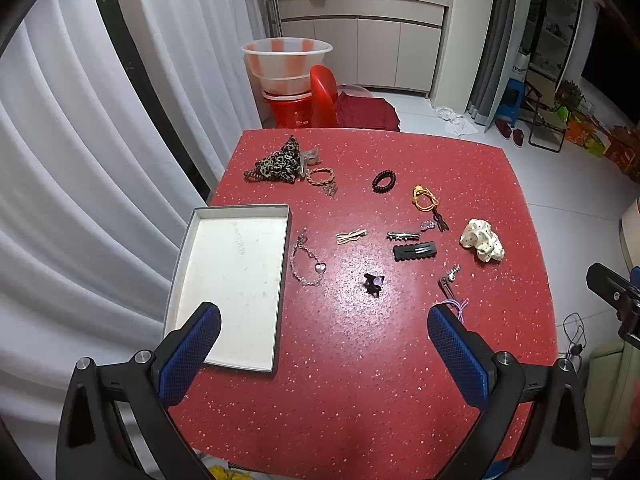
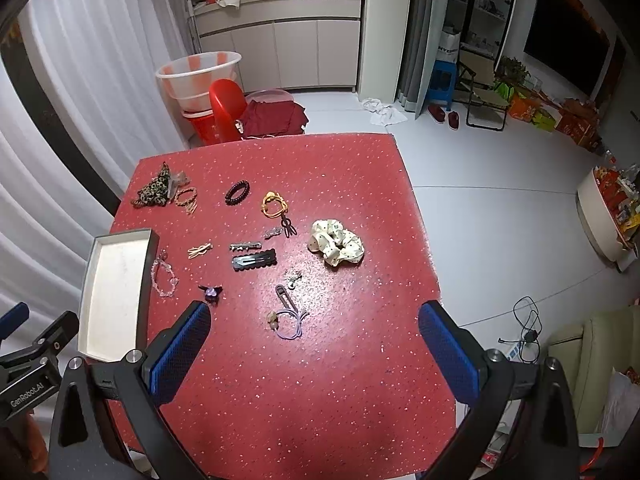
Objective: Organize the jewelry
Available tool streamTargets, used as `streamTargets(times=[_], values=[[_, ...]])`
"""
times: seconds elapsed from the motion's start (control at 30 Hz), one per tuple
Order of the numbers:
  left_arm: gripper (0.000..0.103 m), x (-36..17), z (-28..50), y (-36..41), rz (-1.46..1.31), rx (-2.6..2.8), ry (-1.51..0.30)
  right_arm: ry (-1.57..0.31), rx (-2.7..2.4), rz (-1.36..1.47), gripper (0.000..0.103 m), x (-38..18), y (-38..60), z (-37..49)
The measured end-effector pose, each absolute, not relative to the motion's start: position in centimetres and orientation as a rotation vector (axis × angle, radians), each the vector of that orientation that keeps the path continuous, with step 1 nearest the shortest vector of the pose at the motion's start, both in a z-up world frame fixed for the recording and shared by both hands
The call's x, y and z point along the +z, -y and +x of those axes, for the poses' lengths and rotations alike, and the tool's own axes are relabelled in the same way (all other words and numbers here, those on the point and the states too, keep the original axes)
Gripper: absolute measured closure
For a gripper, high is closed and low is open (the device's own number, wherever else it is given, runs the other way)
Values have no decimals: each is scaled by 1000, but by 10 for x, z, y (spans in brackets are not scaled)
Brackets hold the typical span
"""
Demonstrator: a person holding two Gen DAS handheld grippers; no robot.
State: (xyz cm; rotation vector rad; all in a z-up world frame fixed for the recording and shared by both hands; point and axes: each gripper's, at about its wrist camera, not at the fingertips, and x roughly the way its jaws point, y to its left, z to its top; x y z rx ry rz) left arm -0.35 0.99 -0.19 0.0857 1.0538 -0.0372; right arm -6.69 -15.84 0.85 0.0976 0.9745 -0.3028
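Left claw (image 1: 324, 340): fingers wide apart, holding nothing.
Right claw (image 2: 314, 340): wide apart too, holding nothing.
Jewelry: spread over the red surface (image 1: 380, 380), mid-frame.
Tray (image 1: 178, 276): left side, nothing inside.

"GenRobot.AI", seemingly, on left claw (image 2: 16, 332)

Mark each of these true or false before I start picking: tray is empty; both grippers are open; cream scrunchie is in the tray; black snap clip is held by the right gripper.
1. The tray is empty. True.
2. The left gripper and the right gripper are open. True.
3. The cream scrunchie is in the tray. False: it lies on the red table, far from the tray.
4. The right gripper holds the black snap clip. False: the clip lies on the table, untouched.
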Motion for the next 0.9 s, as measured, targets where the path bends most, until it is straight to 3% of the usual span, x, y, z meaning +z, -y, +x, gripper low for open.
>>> streamTargets(times=[0.9], values=[[0, -4, -7, -13, 86, -34, -1062, -976, -300, 100, 0, 4, 156, -67]])
